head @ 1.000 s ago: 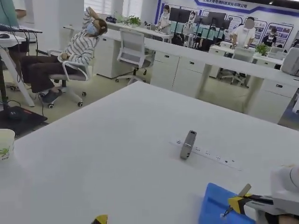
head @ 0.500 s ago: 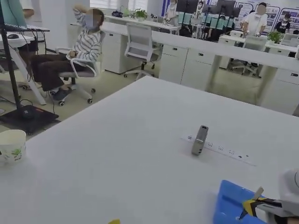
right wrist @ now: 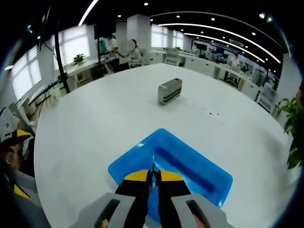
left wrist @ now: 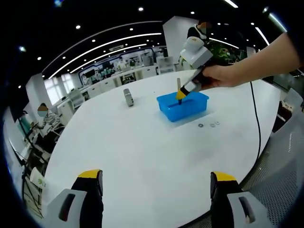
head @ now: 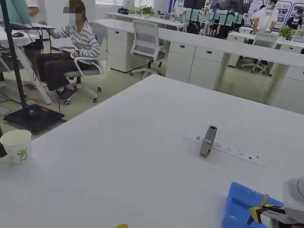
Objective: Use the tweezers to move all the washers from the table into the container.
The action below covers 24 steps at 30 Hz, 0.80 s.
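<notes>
- Right tongs (right wrist: pixel 153 179): the jaws are pressed narrow on the tweezers (right wrist: pixel 153 166). The tweezer tips point down into the blue container (right wrist: pixel 199 173). Whether a washer sits between the tips is too small to tell.
- Left tongs (left wrist: pixel 155 185): the jaws are wide and hold nothing, low over the tabletop (left wrist: pixel 142 142) and well apart from the work.
- Washers (left wrist: pixel 211 125): three lie in a short row on the tabletop just beside the container, on the side nearer the tabletop's edge. The right tongs are much the nearer pair. The next pick likely calls for a short swing out over that wall.
- The left gripper view shows the washers, the container and the right tongs together. The right gripper view looks along the tweezers, over the container, to a metal box (right wrist: pixel 170 91) beyond.
</notes>
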{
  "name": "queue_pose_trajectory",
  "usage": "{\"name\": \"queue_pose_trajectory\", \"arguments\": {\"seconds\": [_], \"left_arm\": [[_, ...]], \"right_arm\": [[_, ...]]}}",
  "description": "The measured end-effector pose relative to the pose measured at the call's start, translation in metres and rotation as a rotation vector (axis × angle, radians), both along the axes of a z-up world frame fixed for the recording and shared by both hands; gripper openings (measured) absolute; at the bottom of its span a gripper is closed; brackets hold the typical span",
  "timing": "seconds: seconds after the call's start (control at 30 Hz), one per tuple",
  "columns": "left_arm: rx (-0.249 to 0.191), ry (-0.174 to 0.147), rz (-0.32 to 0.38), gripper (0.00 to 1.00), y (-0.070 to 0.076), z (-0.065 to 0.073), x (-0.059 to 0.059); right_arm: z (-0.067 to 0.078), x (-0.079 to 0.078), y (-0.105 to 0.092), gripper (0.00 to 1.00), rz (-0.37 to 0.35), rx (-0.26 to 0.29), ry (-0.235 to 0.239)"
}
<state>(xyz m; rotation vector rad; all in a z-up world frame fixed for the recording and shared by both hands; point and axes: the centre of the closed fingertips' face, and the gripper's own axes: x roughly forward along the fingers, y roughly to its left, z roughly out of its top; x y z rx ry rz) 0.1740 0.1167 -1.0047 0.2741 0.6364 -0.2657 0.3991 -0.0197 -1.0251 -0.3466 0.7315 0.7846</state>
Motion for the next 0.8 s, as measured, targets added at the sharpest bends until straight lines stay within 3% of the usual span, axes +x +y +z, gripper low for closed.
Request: {"name": "queue_pose_trajectory", "arguments": {"seconds": [0.53,0.8], "left_arm": [[0.003,0.007,-0.004,0.96,-0.001,-0.001,-0.001],[0.002,0.0,-0.003,0.96,0.0,0.0,-0.001]], "right_arm": [[-0.002,0.004,-0.004,0.03,-0.046,0.009,0.01],[0.02,0.0,-0.005,0.03,-0.065,0.042,-0.019]]}}
